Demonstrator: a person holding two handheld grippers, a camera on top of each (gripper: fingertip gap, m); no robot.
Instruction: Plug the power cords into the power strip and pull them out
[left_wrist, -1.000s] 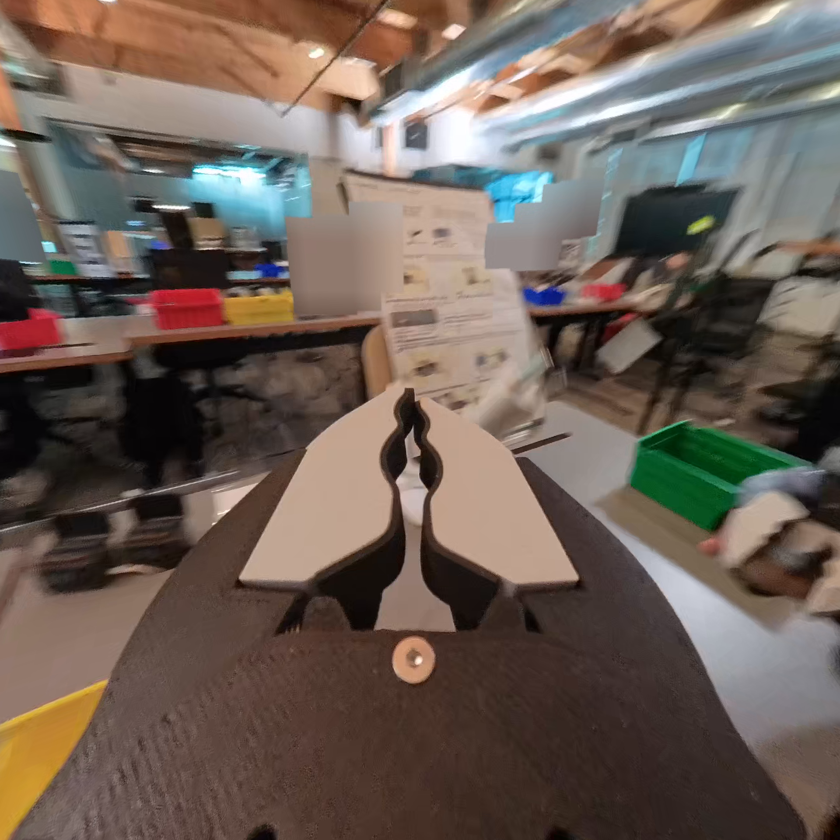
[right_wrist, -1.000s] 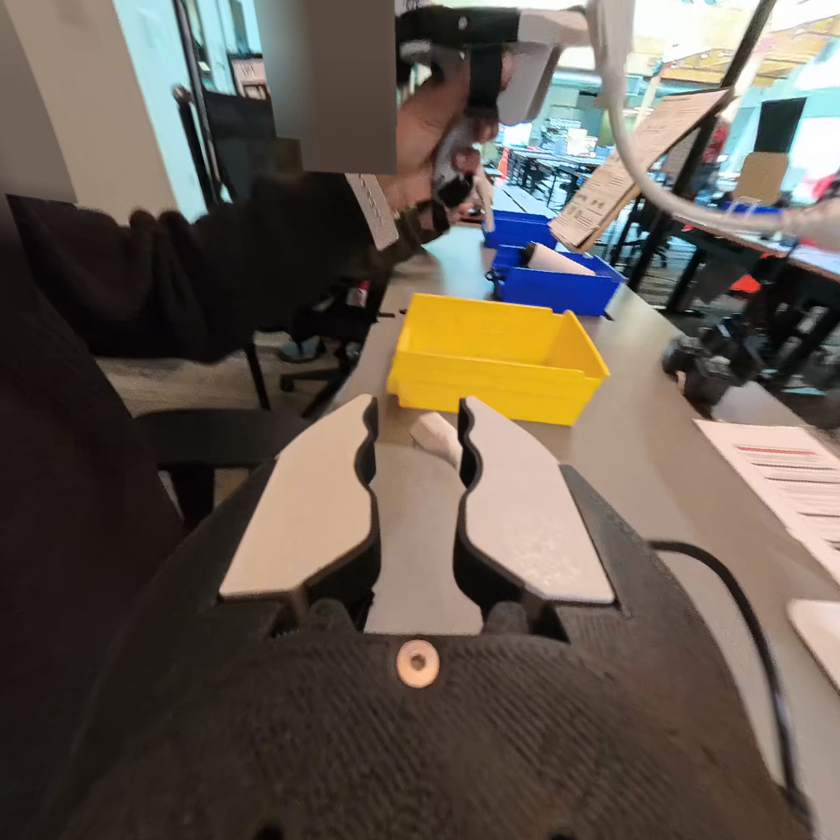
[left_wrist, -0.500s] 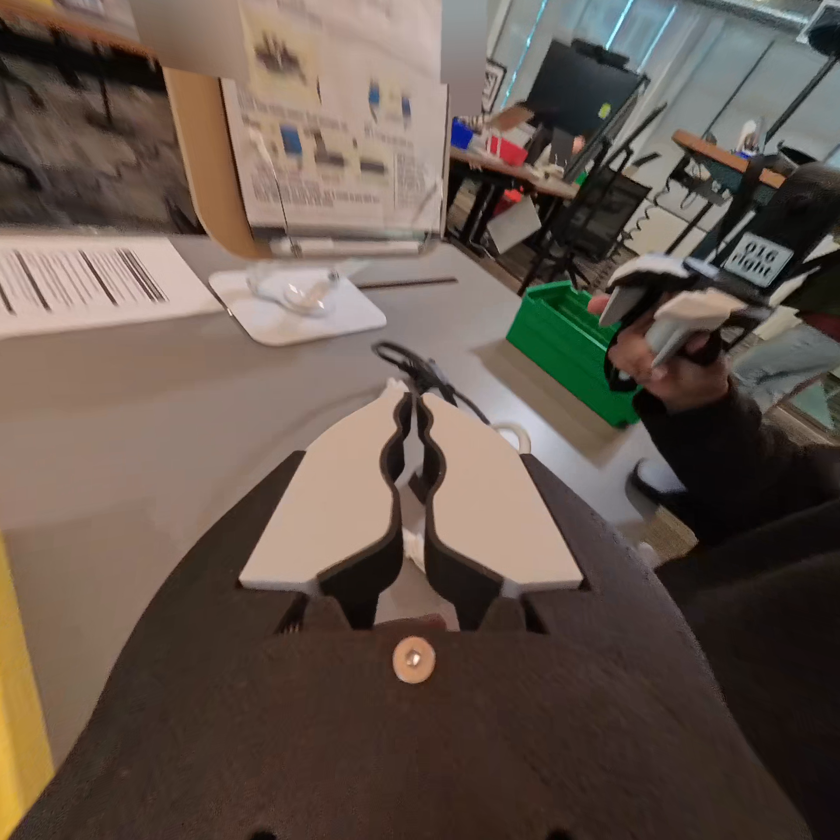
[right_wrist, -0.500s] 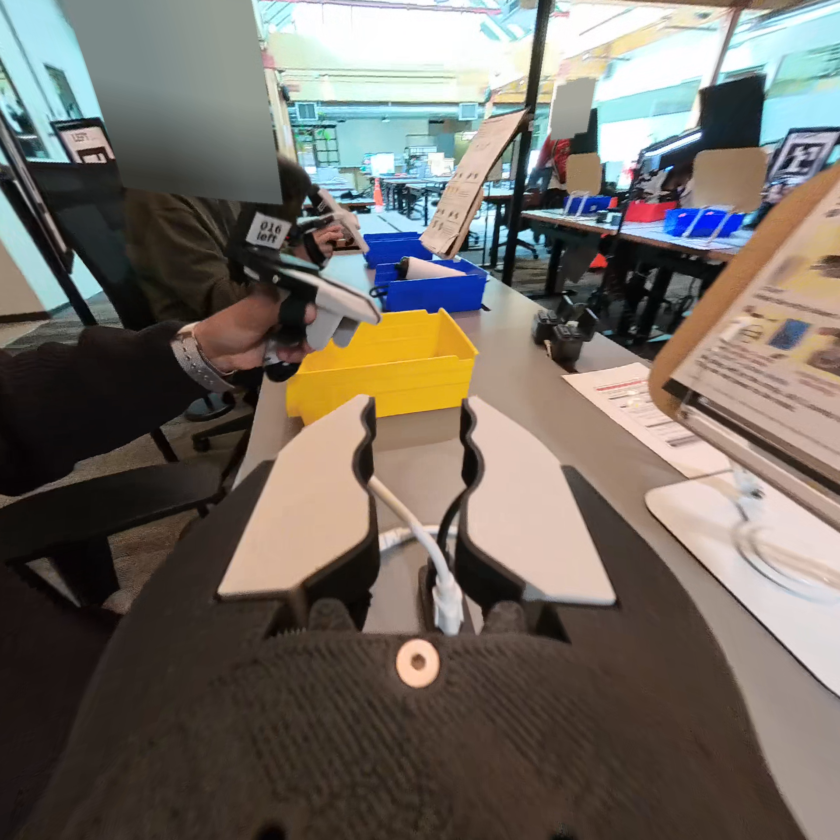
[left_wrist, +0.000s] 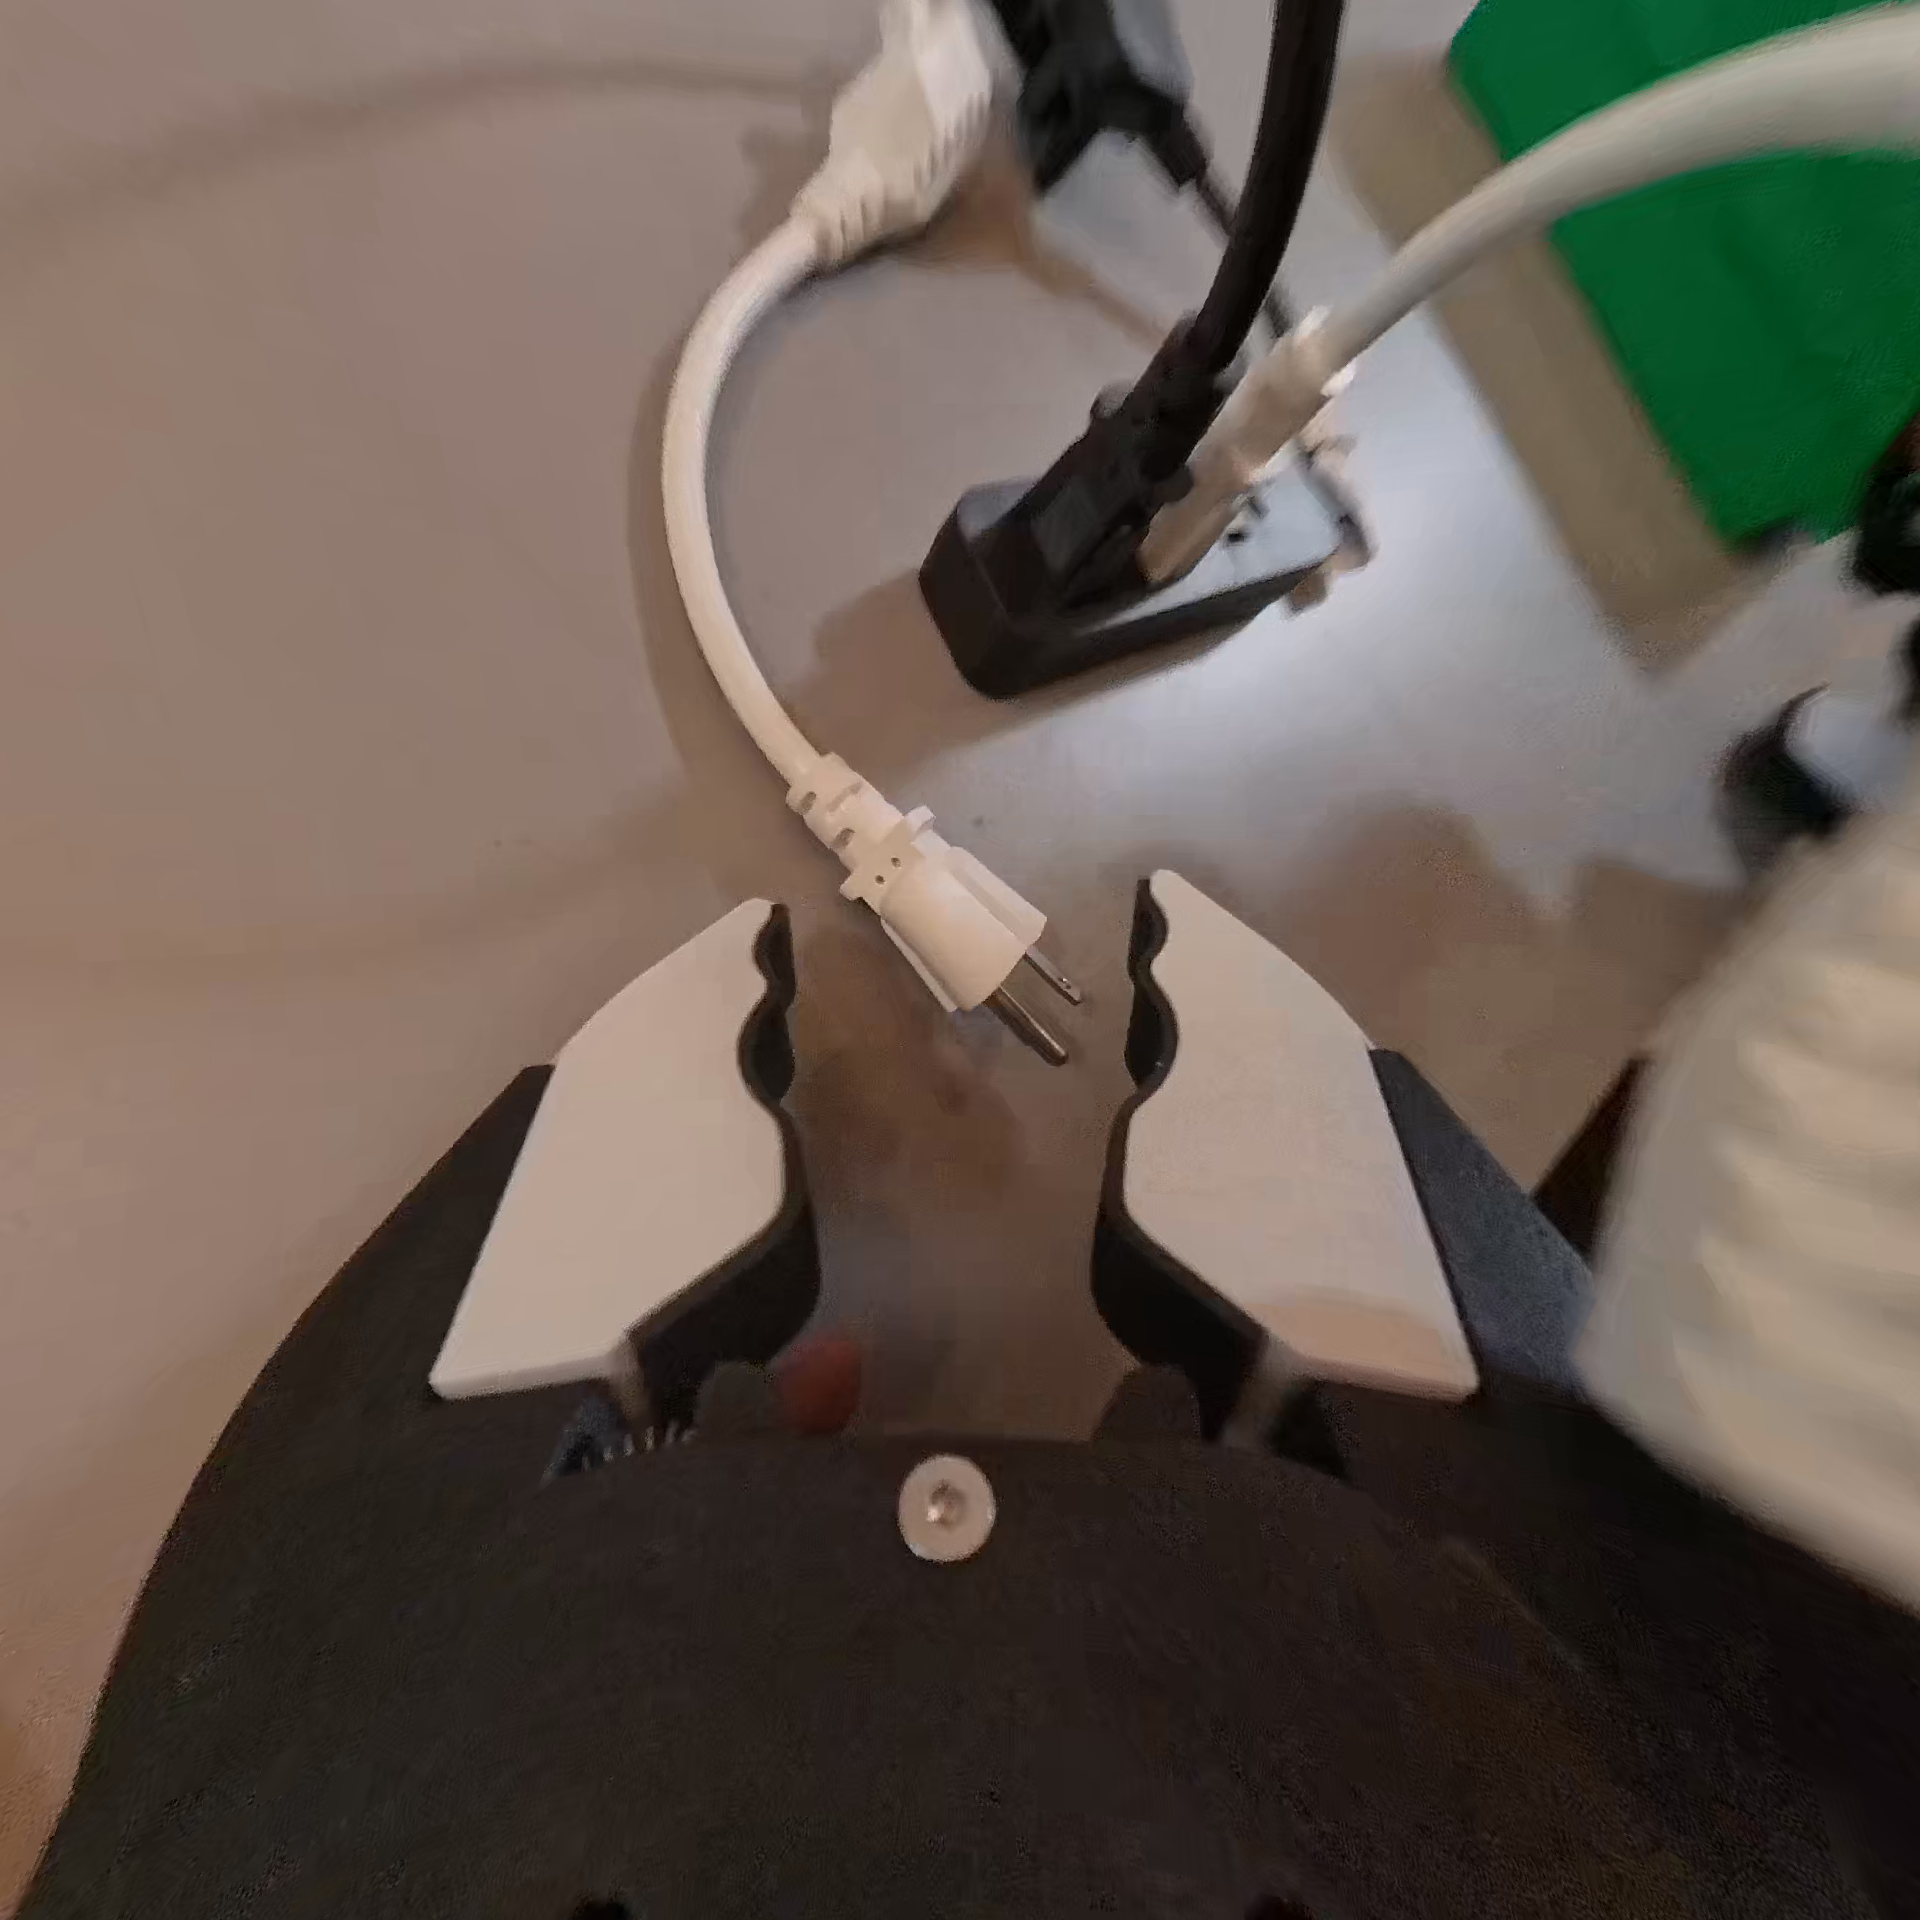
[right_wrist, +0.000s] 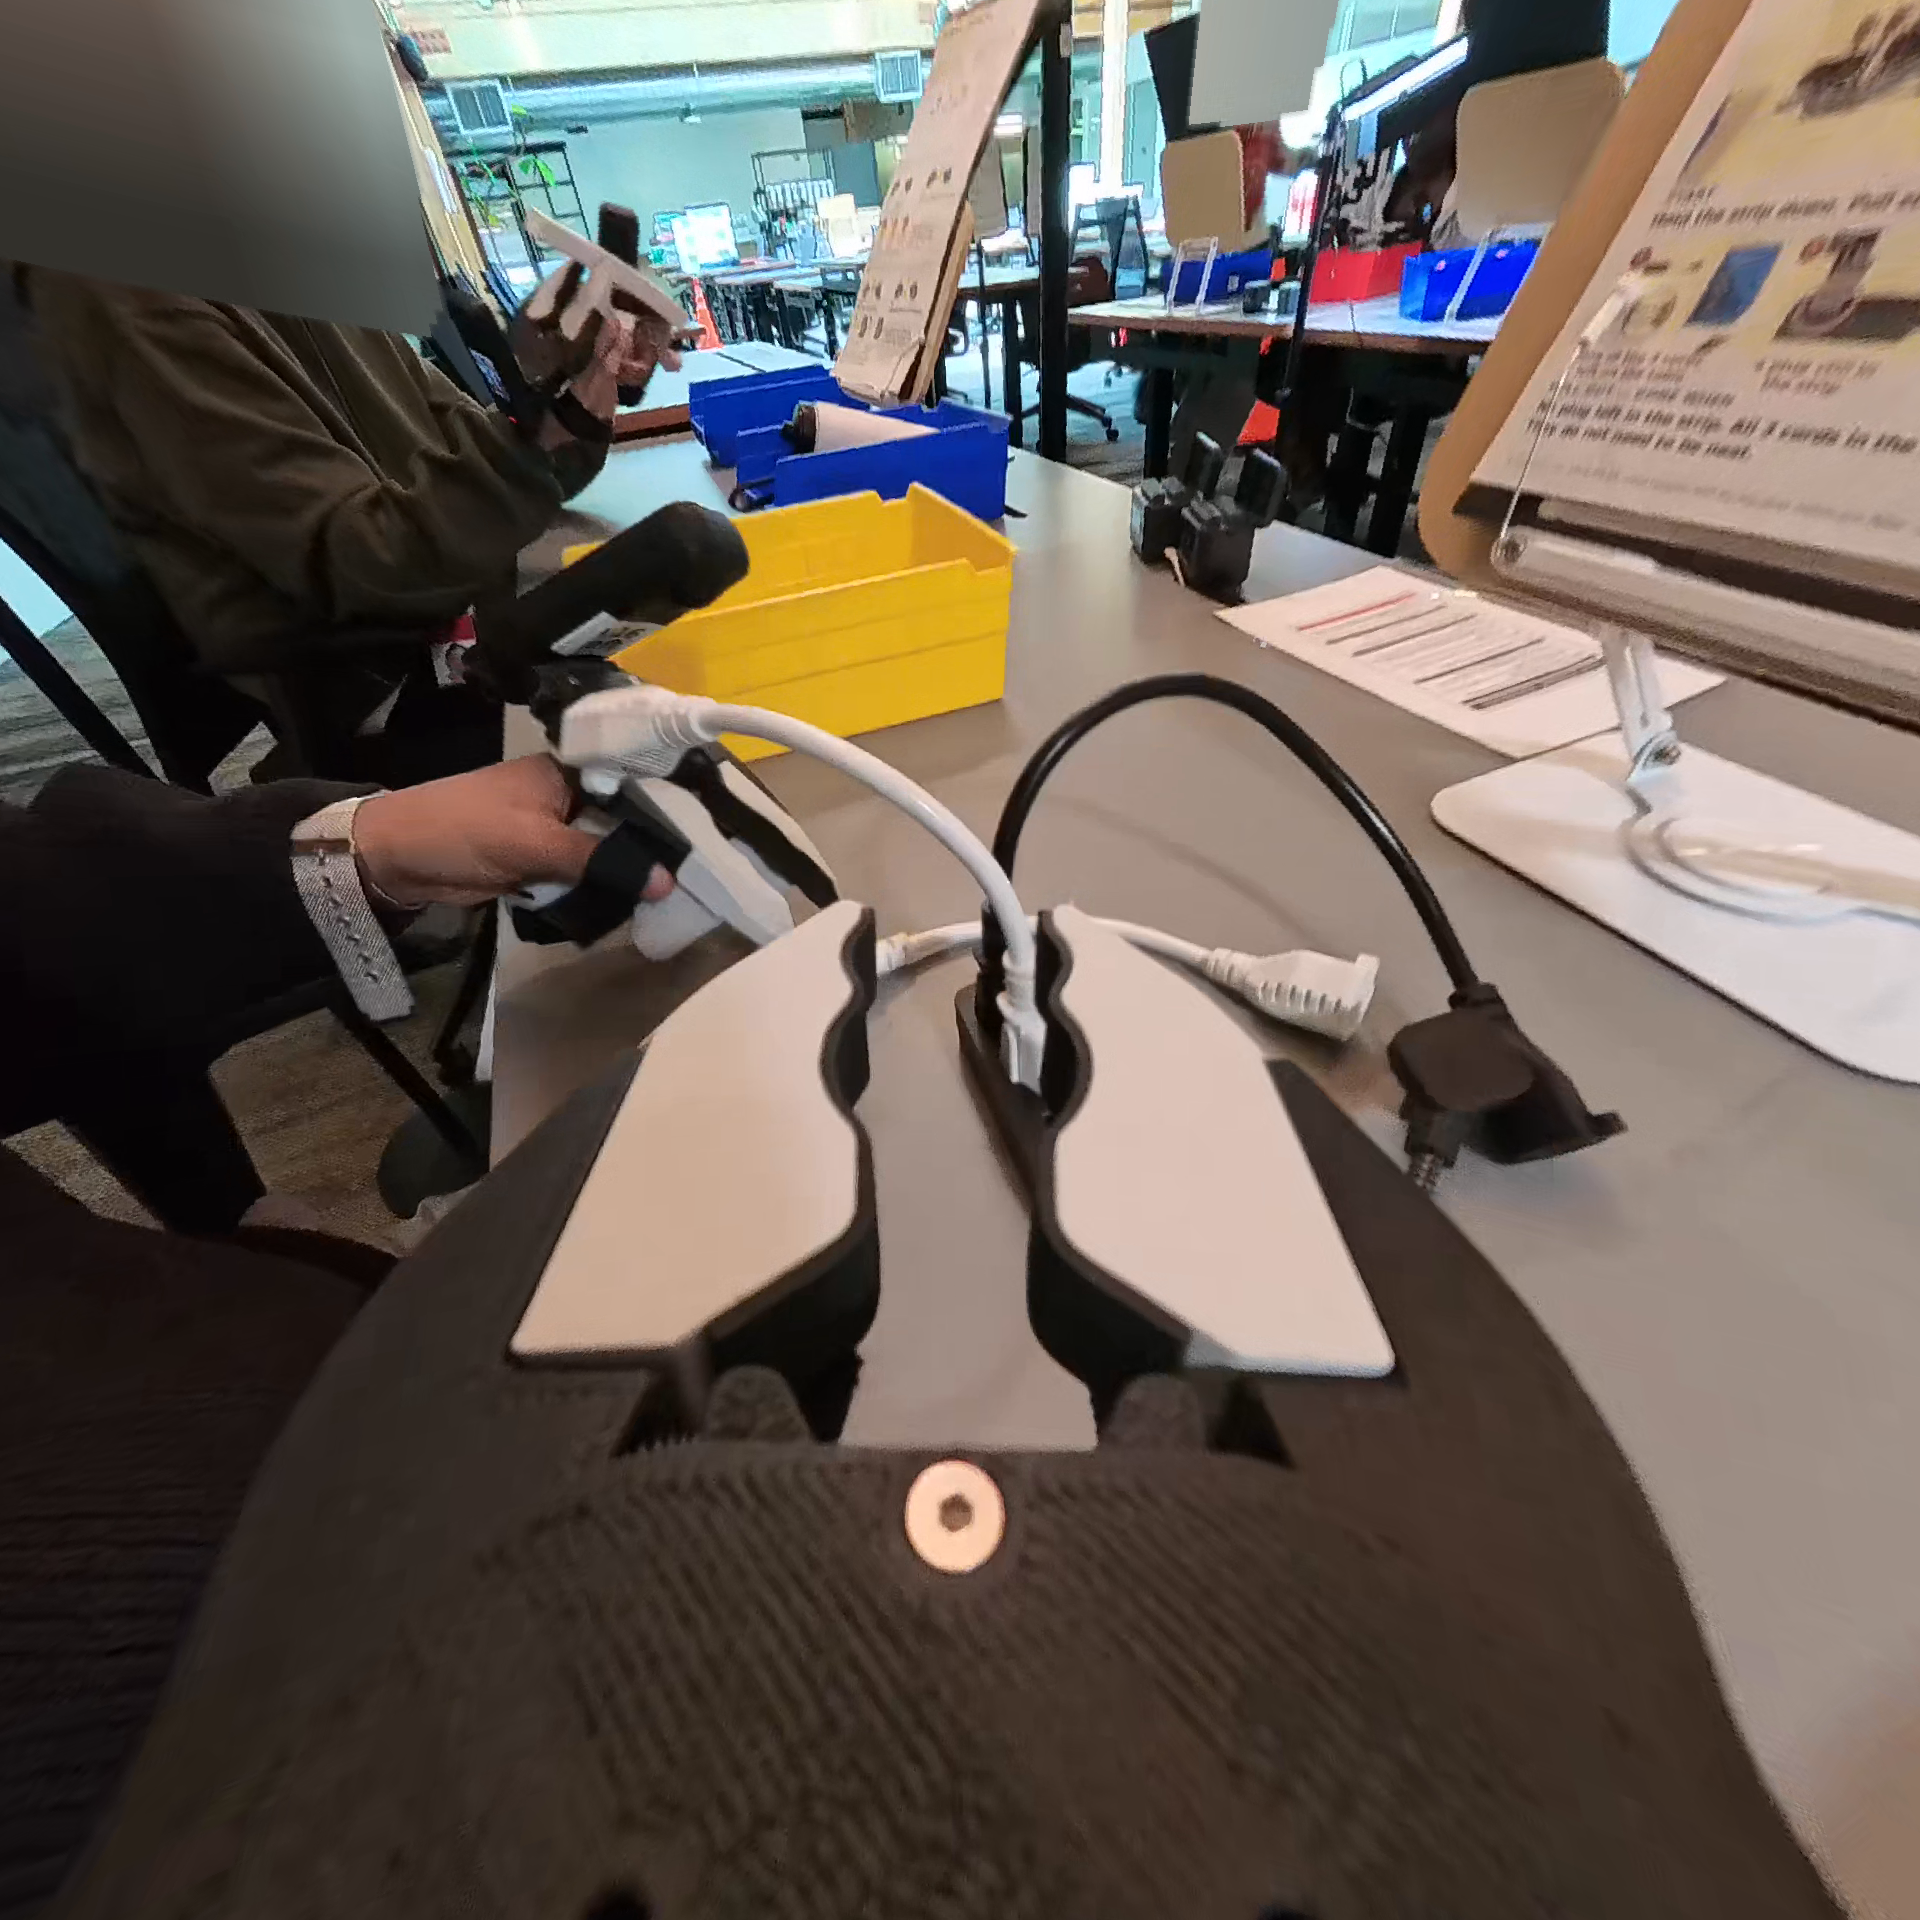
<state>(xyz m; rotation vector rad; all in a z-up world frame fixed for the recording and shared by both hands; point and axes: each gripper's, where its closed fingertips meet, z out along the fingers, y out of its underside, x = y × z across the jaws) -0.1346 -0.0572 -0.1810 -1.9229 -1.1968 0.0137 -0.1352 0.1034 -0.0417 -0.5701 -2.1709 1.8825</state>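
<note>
In the left wrist view my left gripper (left_wrist: 961, 904) is open just above the grey table. A loose white plug (left_wrist: 956, 935) lies on the table between its fingertips, prongs toward me. Its white cord (left_wrist: 707, 499) curves away to its socket end. Beyond it the black power strip (left_wrist: 1091, 592) has a black cord (left_wrist: 1236, 281) and a white cord (left_wrist: 1455, 239) plugged in. In the right wrist view my right gripper (right_wrist: 956, 920) is open, its jaws on either side of the power strip (right_wrist: 987, 1070), the right one close beside it. The left gripper (right_wrist: 707, 883) shows farther left.
A yellow bin (right_wrist: 862, 613) and blue bins (right_wrist: 883, 457) stand behind the left gripper. A document stand (right_wrist: 1683, 831) and a paper sheet (right_wrist: 1455, 655) are at right. A black socket end (right_wrist: 1475, 1081) lies right of the strip. A green bin (left_wrist: 1714, 260) is beyond the strip.
My left gripper has tipped down to the table and opened; the white plug now lies between its fingers. My right gripper has moved up to the power strip.
</note>
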